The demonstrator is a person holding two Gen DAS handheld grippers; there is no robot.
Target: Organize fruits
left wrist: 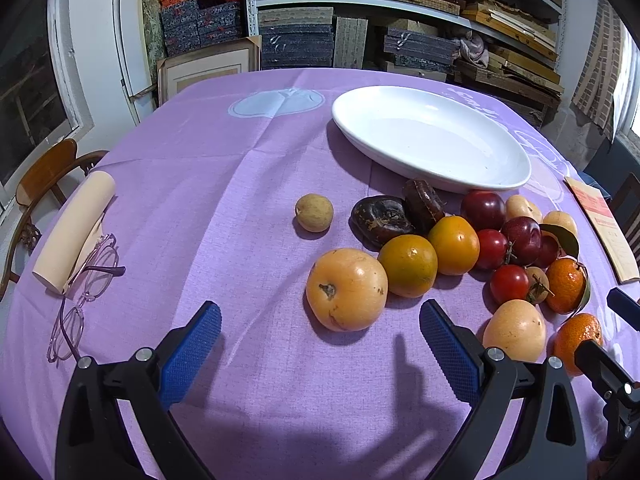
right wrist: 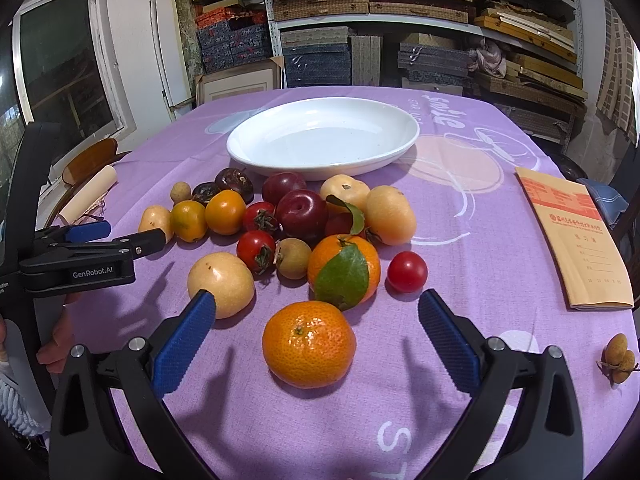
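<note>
A pile of fruit lies on the purple cloth in front of an empty white plate [left wrist: 436, 136] [right wrist: 324, 136]. My left gripper [left wrist: 320, 318] is open, and a big yellow-orange fruit [left wrist: 346, 288] sits just ahead of its fingertips. A small tan fruit [left wrist: 314, 213] lies apart to the left of the pile. My right gripper [right wrist: 316, 308] is open too, a mandarin [right wrist: 309, 344] lying between its blue pads. Behind that are a leafed mandarin [right wrist: 344, 270], cherry tomatoes [right wrist: 407, 271], dark red plums [right wrist: 301, 212] and pale yellow fruits [right wrist: 221, 283]. The left gripper [right wrist: 120, 236] shows at the left edge of the right wrist view.
Pink-framed glasses [left wrist: 86, 288] and a cream roll [left wrist: 74, 232] lie at the table's left edge. An orange booklet [right wrist: 576, 236] lies on the right, with a small cluster of tan fruits [right wrist: 618, 356] near the right edge. Chairs stand beside the table, shelves behind.
</note>
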